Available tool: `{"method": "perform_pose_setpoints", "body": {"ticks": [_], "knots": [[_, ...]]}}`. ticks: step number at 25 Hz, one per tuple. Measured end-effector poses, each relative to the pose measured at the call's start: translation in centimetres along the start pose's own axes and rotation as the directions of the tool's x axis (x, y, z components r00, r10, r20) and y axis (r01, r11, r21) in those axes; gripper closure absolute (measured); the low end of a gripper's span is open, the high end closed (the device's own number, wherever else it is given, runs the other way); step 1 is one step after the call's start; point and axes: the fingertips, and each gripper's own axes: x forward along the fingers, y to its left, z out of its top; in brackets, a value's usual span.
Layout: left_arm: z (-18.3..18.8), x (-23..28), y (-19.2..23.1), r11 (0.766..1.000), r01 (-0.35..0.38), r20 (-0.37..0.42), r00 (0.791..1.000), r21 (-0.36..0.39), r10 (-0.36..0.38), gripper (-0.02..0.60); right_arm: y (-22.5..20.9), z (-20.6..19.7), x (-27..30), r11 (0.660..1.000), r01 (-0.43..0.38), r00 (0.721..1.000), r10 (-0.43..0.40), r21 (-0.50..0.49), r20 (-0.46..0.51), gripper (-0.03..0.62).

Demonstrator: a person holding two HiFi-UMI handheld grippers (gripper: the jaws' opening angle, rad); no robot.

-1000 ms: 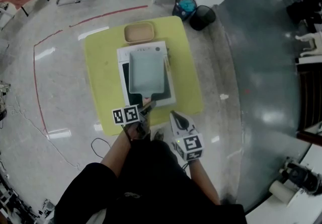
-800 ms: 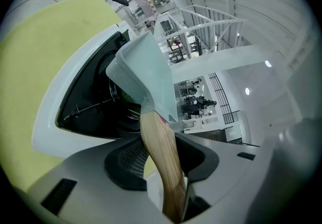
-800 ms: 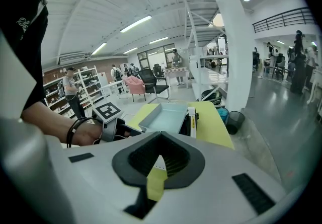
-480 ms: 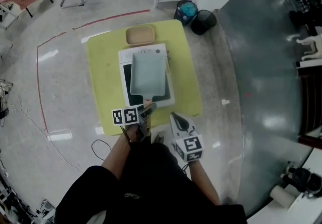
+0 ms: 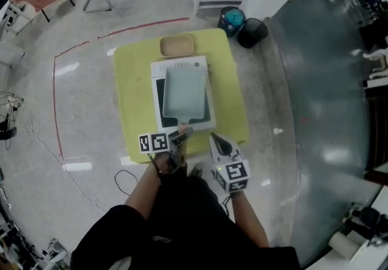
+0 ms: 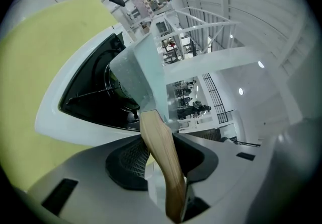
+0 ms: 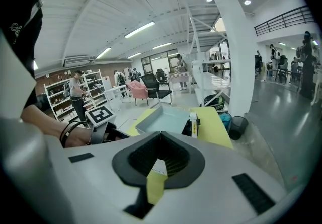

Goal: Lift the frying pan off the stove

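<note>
A pale grey square frying pan sits on the white stove, its wooden handle pointing toward me. My left gripper has that handle between its jaws, which are closing, with the pads against the wood. In the left gripper view the pan stands over the black burner. My right gripper hovers just right of the handle, off the stove's near corner, shut and holding nothing. The right gripper view shows the pan ahead of its jaws.
The stove stands on a yellow-green mat on the floor. A tan tray lies behind the stove. A blue bin and a black bin stand past the mat's far right corner. A cable loops near my left arm.
The head camera has shifted a little, so the stove and mat sit slightly lower and further right. The left gripper stays at the handle. The right gripper has barely moved.
</note>
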Motion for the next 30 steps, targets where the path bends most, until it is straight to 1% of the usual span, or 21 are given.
{"method": "perform_pose_setpoints", "body": {"ticks": [6,12,16,20,24,30], "knots": [[0.0,-0.8,-1.9,0.999,0.034,0.02,0.999,0.026,-0.035,0.403,1.1,-0.6,-0.6,1.0,-0.011,1.0,0.011,0.012,0.009,0.579],[0.3,-2.2,-4.2,0.995,0.06,0.041,0.997,0.08,-0.063,0.403,2.8,0.9,-1.0,1.0,-0.024,0.997,0.024,-0.001,0.068,0.579],[-1.3,-3.1,-5.9,0.993,0.082,0.06,0.994,0.079,-0.087,0.403,3.7,0.9,-2.7,0.999,-0.029,0.996,0.031,-0.023,0.084,0.579],[-1.4,-3.9,-8.0,0.989,0.099,0.06,0.993,0.112,-0.106,0.402,4.2,2.0,-3.7,0.999,-0.024,0.992,0.028,-0.037,0.121,0.579],[-2.4,-4.5,-9.1,0.985,0.108,0.069,0.991,0.132,-0.117,0.402,5.1,2.5,-4.5,0.997,-0.044,0.985,0.054,-0.061,0.166,0.579],[-3.6,-5.9,-11.1,0.982,0.136,0.105,0.983,0.129,-0.15,0.4,6.7,3.8,-6.1,0.993,-0.053,0.973,0.075,-0.102,0.22,0.579]]}}
